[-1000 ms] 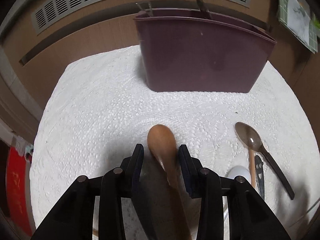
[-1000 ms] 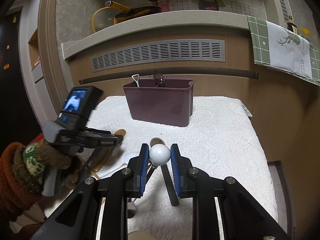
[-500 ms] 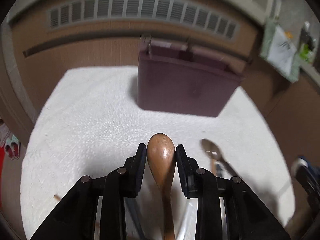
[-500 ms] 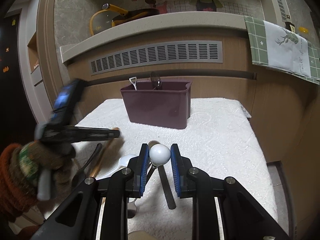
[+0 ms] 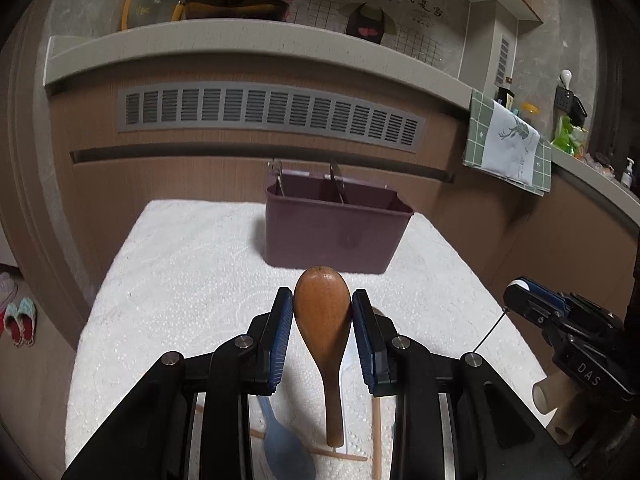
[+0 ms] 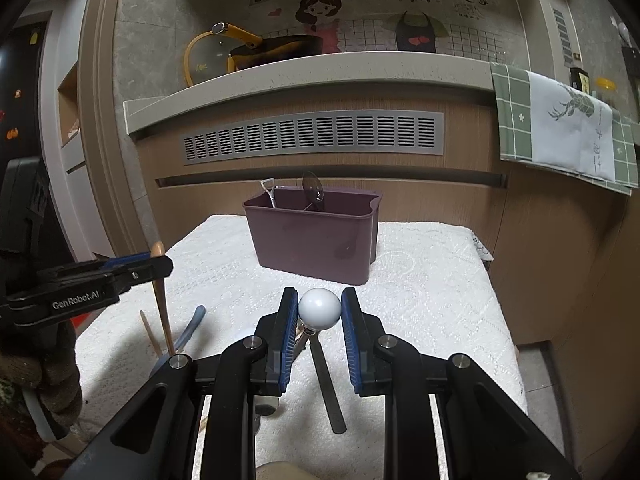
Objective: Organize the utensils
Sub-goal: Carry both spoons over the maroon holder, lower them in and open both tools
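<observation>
Two grippers: each was clamped on one utensil above the table, neither released.
Table: its top was covered by a white textured cloth (image 5: 192, 264), in front of a wooden counter with a grey vent grille (image 6: 316, 136).
Bin: a dark purple bin (image 5: 332, 236) stood upright at the far side of the cloth; a metal handle and a dark spoon (image 6: 313, 192) leaned inside it against the back wall.
Left gripper: the left gripper (image 5: 322, 316) gripped a wooden spoon (image 5: 323, 320) by the bowl, both blue pads pressed on its edges, the handle hanging down toward the cloth; the spoon was lifted clear of the table, short of the bin.
Right gripper: the right gripper (image 6: 319, 312) clenched a white spoon (image 6: 319, 306) by its round bowl, pads touching both sides, held above the cloth, in front of the bin.
Hand: a gloved hand (image 6: 48, 364) carried the left gripper at the table's left edge.
Loose utensils: a pale blue spoon (image 5: 286, 444), a dark-handled utensil (image 6: 328, 388) and thin wooden sticks (image 5: 376, 432) lay on the near part of the cloth.
</observation>
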`<action>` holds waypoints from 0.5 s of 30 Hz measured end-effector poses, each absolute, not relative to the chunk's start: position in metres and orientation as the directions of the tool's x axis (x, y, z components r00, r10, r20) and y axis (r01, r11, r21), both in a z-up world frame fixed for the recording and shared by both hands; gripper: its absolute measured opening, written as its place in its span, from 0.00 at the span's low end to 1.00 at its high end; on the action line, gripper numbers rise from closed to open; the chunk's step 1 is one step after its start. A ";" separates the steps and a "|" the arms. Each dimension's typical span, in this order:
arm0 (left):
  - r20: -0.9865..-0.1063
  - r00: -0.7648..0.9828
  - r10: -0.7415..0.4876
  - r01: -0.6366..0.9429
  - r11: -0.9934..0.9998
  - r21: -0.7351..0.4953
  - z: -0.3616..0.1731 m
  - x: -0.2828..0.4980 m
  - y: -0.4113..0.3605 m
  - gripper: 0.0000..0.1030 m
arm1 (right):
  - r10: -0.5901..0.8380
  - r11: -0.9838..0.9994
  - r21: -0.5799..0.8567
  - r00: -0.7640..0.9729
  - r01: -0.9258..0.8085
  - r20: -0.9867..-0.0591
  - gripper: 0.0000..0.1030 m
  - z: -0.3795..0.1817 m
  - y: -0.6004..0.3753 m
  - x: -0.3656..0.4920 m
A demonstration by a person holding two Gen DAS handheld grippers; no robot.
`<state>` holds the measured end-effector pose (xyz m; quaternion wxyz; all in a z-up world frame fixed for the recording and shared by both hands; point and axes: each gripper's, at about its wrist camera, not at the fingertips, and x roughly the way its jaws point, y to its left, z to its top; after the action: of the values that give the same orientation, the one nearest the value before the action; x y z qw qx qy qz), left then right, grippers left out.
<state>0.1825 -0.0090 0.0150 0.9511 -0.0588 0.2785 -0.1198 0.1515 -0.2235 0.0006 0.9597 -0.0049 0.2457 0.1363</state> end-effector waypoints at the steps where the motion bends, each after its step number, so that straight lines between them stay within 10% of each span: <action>1: -0.508 0.822 -0.258 0.197 0.965 -0.173 0.018 0.183 -0.009 0.30 | 0.255 0.964 0.053 0.843 -0.262 -0.473 0.20 0.002 -0.223 0.153; 7: -0.431 0.863 -0.262 0.216 0.964 -0.155 0.059 0.195 -0.005 0.30 | 0.252 0.965 0.051 0.855 -0.258 -0.453 0.20 0.018 -0.228 0.168; 15: -0.178 0.931 -0.320 0.288 0.940 -0.182 0.182 0.240 0.006 0.30 | 0.215 0.974 -0.027 0.956 -0.224 -0.200 0.20 0.158 -0.239 0.213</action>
<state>0.2402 0.0064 0.1820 0.9795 -0.0767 0.1029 -0.1551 0.2127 -0.2385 0.1577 0.9886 -0.0246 0.0984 0.1110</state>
